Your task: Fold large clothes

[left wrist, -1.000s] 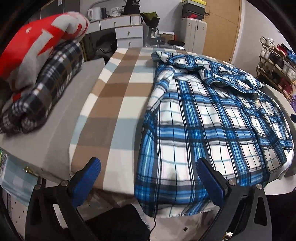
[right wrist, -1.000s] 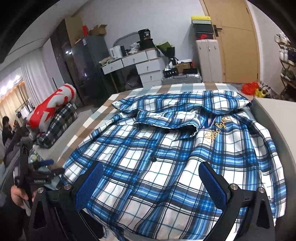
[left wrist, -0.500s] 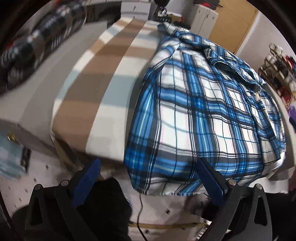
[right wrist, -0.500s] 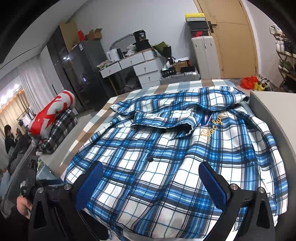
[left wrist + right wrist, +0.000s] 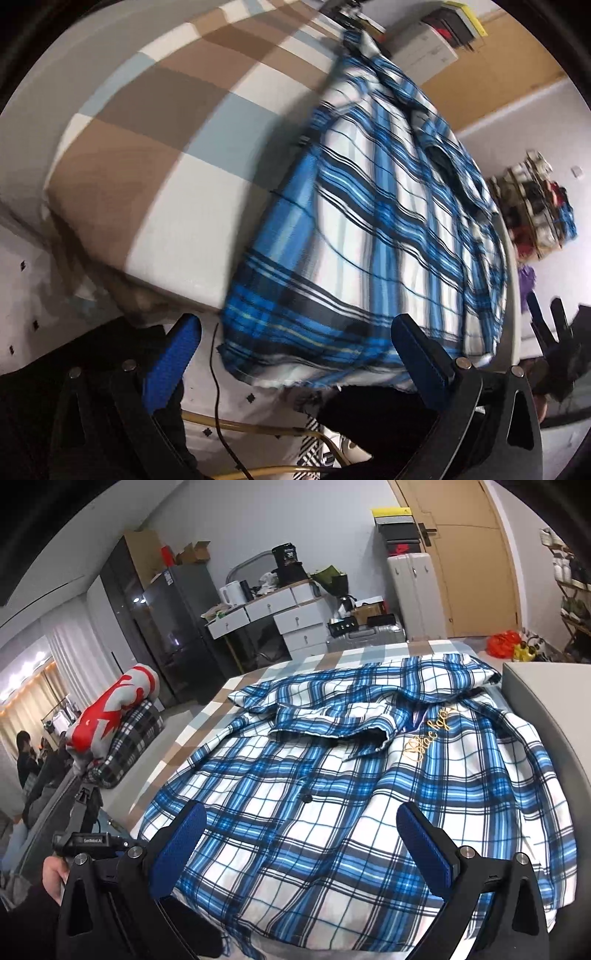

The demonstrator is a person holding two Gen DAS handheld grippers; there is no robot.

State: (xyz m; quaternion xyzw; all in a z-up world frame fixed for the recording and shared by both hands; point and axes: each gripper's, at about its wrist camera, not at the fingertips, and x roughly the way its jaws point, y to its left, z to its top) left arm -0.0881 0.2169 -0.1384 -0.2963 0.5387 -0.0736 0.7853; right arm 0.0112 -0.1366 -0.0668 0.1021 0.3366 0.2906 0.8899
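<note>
A blue and white plaid shirt (image 5: 351, 786) lies spread front-up on the bed, collar toward the far end, gold lettering on its chest. Its hem (image 5: 314, 354) hangs over the bed's near edge. My left gripper (image 5: 295, 354) is open, low by the near left corner of the hem, with nothing between its blue pads. My right gripper (image 5: 303, 845) is open too, hovering over the shirt's lower front without holding it. The left gripper (image 5: 88, 840) and the hand on it also show at the lower left of the right wrist view.
The bed wears a brown, white and pale blue checked cover (image 5: 155, 122). A red and grey bundle on a dark plaid blanket (image 5: 118, 720) sits left of the bed. Drawers (image 5: 280, 620), a fridge, a suitcase and a door stand beyond. Cables (image 5: 236, 421) cross the floor below.
The left gripper has dropped and tilted toward the bed's near edge, so the hem and floor now fill its view. The right gripper has stayed almost still over the shirt.
</note>
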